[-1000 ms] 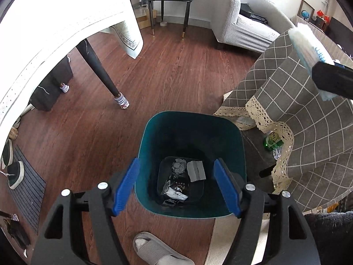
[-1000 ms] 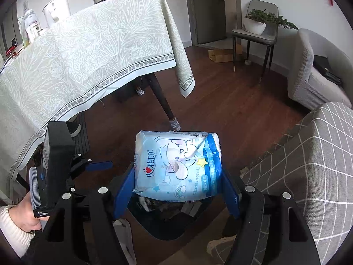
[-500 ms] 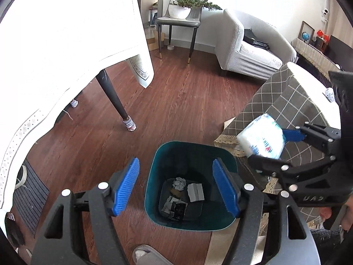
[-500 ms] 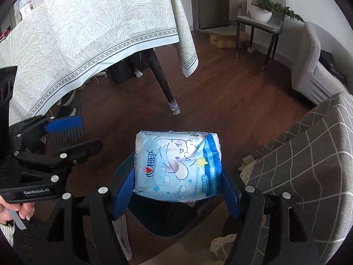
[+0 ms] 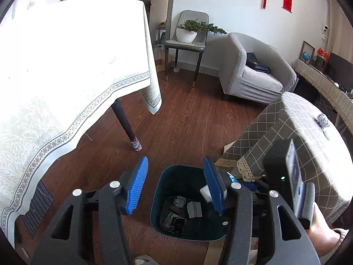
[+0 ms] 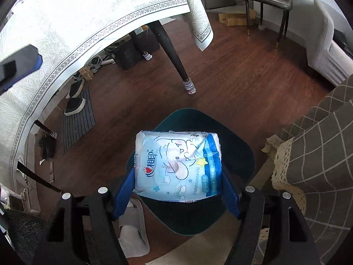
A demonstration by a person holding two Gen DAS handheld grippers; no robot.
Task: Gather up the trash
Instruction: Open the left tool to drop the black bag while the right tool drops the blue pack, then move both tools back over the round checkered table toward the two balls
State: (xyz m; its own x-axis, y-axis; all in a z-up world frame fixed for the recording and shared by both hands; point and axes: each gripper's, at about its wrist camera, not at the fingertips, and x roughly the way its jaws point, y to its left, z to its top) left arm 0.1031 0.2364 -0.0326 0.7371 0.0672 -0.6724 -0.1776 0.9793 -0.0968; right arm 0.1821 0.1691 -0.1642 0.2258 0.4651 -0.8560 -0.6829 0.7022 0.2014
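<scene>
A dark teal trash bin (image 5: 187,174) stands on the wood floor with scraps of paper and wrappers (image 5: 181,212) inside. My left gripper (image 5: 175,185) is open and empty above the bin. My right gripper (image 6: 176,190) is shut on a light blue tissue pack (image 6: 177,165) and holds it directly over the bin (image 6: 238,145). In the left wrist view the right gripper's body (image 5: 284,178) is at the bin's right side, and only a corner of the pack (image 5: 206,193) shows. A crumpled paper ball (image 5: 322,120) lies on the grey checked tablecloth.
A table with a white patterned cloth (image 5: 66,77) stands to the left, its dark leg (image 5: 125,123) near the bin. A low table with a grey checked cloth (image 5: 297,143) is on the right. A slipper (image 6: 132,227) lies by the bin. An armchair (image 5: 253,70) and a plant chair (image 5: 187,42) stand behind.
My left gripper has lifted and tilted up, showing more of the room. My right gripper has moved the tissue pack down and over the bin opening.
</scene>
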